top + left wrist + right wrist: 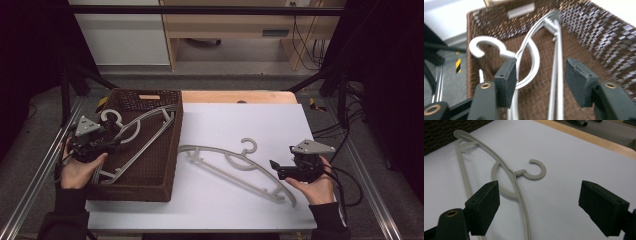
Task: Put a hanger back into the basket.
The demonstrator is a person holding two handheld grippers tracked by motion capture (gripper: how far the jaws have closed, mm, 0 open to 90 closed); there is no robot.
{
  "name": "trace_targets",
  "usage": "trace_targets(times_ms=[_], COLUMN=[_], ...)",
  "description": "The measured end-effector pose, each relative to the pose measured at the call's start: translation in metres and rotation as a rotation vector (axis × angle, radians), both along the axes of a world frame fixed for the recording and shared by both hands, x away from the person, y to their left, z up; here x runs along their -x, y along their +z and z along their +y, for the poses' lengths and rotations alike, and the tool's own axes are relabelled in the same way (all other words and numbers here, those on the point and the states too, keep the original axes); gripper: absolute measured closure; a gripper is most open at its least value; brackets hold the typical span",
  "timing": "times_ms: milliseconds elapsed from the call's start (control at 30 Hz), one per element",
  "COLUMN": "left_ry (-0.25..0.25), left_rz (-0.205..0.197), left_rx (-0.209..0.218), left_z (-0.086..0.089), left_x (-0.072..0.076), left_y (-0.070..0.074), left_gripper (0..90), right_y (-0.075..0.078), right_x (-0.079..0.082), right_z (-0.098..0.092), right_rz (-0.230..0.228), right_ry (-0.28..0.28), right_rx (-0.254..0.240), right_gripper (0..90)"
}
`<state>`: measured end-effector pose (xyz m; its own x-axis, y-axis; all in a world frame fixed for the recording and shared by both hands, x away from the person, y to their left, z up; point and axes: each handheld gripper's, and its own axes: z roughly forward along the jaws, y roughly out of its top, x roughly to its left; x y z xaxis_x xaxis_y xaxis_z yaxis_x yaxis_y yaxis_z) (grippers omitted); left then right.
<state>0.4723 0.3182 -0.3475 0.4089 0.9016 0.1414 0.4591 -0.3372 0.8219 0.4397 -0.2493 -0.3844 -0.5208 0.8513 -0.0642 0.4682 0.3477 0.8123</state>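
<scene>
A brown woven basket (pixel 150 187) is set at the left of the white-topped bench (pixel 240 125), and a pale hanger in the basket (pixel 145 132) is leaned across it, with its hook raised over the left wall. A second grey hanger on the bench (pixel 235 167) is laid flat to the right of the basket, its left tip just beside the basket wall. Nothing is seen lying between the grippers and the hangers.

The left gripper (pixel 539 75) is held over the basket's left side with its jaws apart; the neck of the basket hanger is seen right against the left pad, but it is not clamped. The right gripper (pixel 539 202) is held wide open and empty near the right arm of the bench hanger. No readable writing is made out.
</scene>
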Motion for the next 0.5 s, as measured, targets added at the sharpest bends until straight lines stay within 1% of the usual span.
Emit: trace_targets(times_ms=[33, 100, 167, 233, 267, 300, 333, 367, 500], left_ry=[-0.006, -0.027, -0.048, -0.066, -0.072, -0.081, -0.081, -0.088, -0.11], left_rz=[-0.013, -0.037, -0.054, -0.071, -0.078, -0.093, -0.093, -0.098, -0.115], left_rx=[0.012, 0.038, 0.057, 0.064, 0.06, 0.065, 0.065, 0.074, 0.097], left_z=[-0.003, -0.009, -0.015, -0.022, -0.026, -0.032, -0.032, -0.034, -0.042], left_x=[0.004, 0.01, 0.015, 0.019, 0.021, 0.024, 0.024, 0.026, 0.032], left_y=[0.001, 0.003, 0.004, 0.006, 0.007, 0.007, 0.007, 0.007, 0.004], left_gripper=[39.4, 38.3, 36.3, 34.7, 34.2, 32.6, 31.8, 31.5, 31.0], right_y=[-0.002, -0.004, -0.009, -0.016, -0.018, -0.023, -0.023, -0.027, -0.032], right_x=[-0.002, -0.003, -0.007, -0.01, -0.011, -0.013, -0.013, -0.015, -0.018], right_z=[0.001, 0.002, 0.003, 0.006, 0.008, 0.012, 0.012, 0.016, 0.02], right_rz=[0.011, 0.018, 0.033, 0.053, 0.06, 0.074, 0.074, 0.088, 0.097], right_ry=[-0.002, -0.006, -0.004, -0.011, -0.012, -0.006, -0.006, -0.001, 0.007], right_rx=[0.0, 0.003, 0.017, 0.047, 0.067, 0.093, 0.093, 0.102, 0.121], right_gripper=[18.5, 18.8, 19.7, 20.1, 20.3, 21.0, 21.0, 21.6, 22.1])
